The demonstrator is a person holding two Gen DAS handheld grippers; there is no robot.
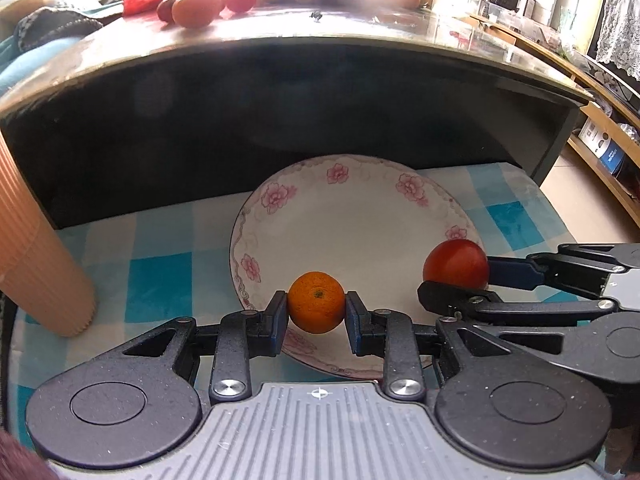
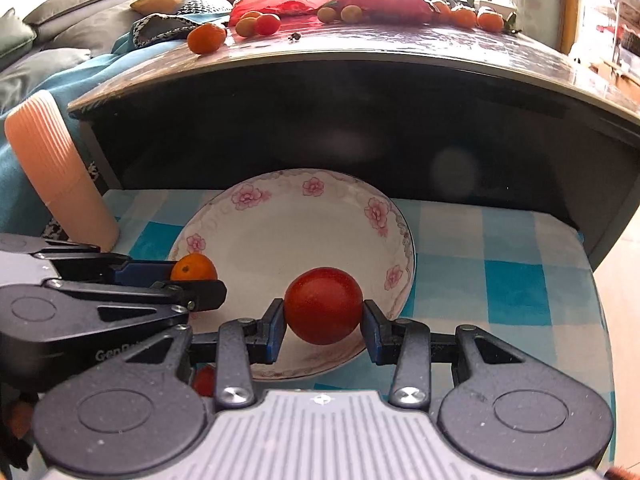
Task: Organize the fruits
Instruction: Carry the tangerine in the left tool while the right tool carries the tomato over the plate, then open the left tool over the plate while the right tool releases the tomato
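Bare plate centre lay open; blocked behind by dark table front, at cloth's left edge by ribbed cup.

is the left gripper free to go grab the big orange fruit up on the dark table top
Probably not yet. The left gripper is shut on a small orange over the flowered plate. The big orange fruit sits on the higher table top; the way looks unobstructed.
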